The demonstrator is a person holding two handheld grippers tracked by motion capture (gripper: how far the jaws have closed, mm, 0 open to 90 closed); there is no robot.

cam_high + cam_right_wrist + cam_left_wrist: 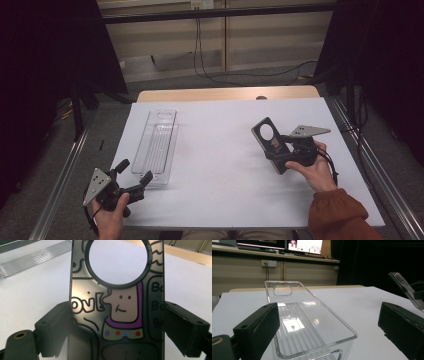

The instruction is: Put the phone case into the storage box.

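1. Nearest the person, at the table's near left corner, the left gripper (134, 176) rests in the left hand (109, 216), its jaws spread wide with nothing between them.
2. Just beyond its jaw tips lies a clear plastic tray (156, 147), long and ribbed on the floor, lying on the white table top (220, 165); the left gripper view looks along it (312, 322).
3. Over on the right, the right hand (315, 172) holds the right gripper (280, 150), whose jaws clamp the two long edges of a dark phone case (270, 140).
4. Seen from the right gripper view, the case (117, 310) stands upright between the pads, showing a cartoon figure and a round camera cut-out.
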